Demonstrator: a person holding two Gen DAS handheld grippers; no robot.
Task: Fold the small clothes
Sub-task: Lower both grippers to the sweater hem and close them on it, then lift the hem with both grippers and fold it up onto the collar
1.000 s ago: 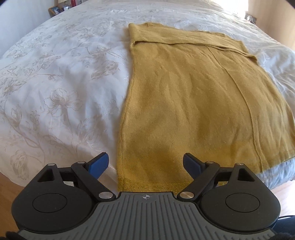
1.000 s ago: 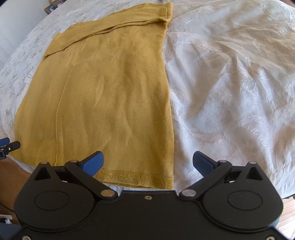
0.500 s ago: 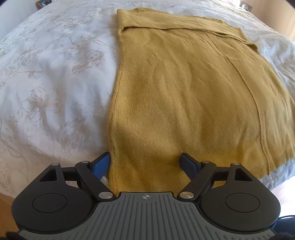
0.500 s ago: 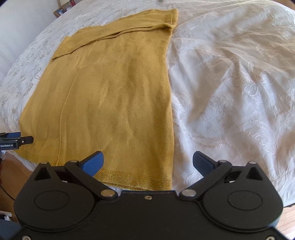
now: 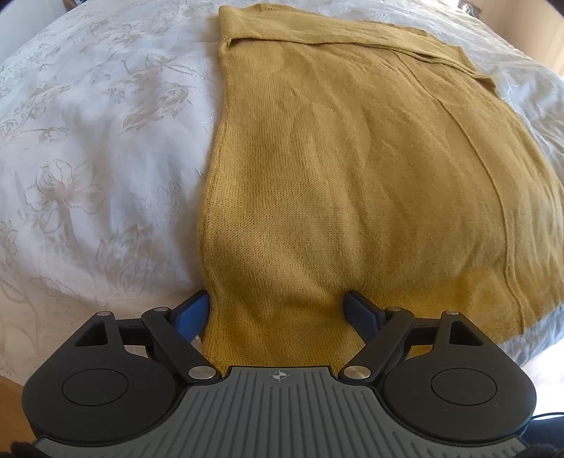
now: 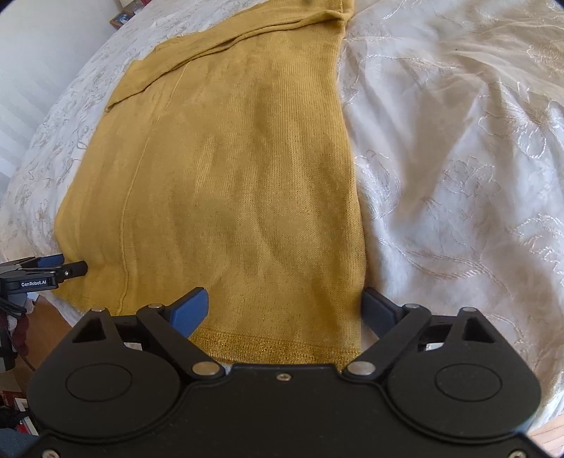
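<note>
A mustard-yellow knit garment (image 5: pixel 352 169) lies flat on the bed, sleeves folded across its far end; it also fills the right wrist view (image 6: pixel 229 183). My left gripper (image 5: pixel 276 313) is open, its blue pads straddling the near-left hem corner, with cloth between the jaws. My right gripper (image 6: pixel 285 310) is open, its pads straddling the near-right hem corner above the ribbed hem band. The left gripper's tip also shows at the left edge of the right wrist view (image 6: pixel 53 271), at the garment's other corner.
A white bedspread (image 5: pixel 88 158) with embroidered flowers covers the bed and spreads wide on the right (image 6: pixel 458 176). Wooden floor (image 6: pixel 53 327) shows below the bed's near edge. A shelf with small items (image 6: pixel 121 17) stands far back by the wall.
Both grippers have moved forward and down onto the near hem. The cloth corners now lie between the open jaws, where before the jaws stood short of the hem.
</note>
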